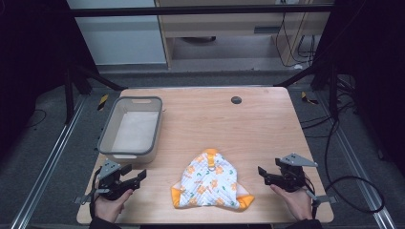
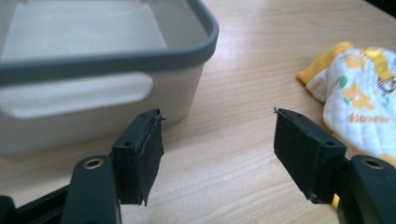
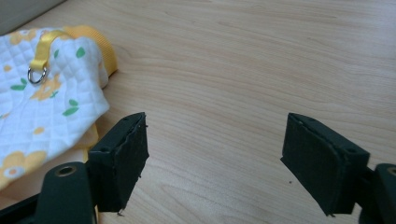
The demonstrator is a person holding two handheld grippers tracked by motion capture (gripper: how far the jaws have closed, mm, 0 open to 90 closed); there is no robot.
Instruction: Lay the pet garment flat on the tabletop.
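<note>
My left gripper [image 1: 136, 177] and right gripper [image 1: 265, 174] rested on the counter [image 1: 267, 124], fingers [image 2: 140, 154] apart, holding nothing. The quilted floral baby garment [image 1: 210, 183] lay between them; the grey bin [image 1: 130, 128] stood just beyond my left fingers.

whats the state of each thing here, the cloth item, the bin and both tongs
quilted floral garment: lying flat on the table, untouched, yellow loop with a metal ring on top
grey-rimmed bin: upright, nothing inside
left tongs: open, nothing between the jaws, low over the wood near the bin
right tongs: open, nothing between the jaws, beside the garment
table: bare wood around the garment and bin
</note>
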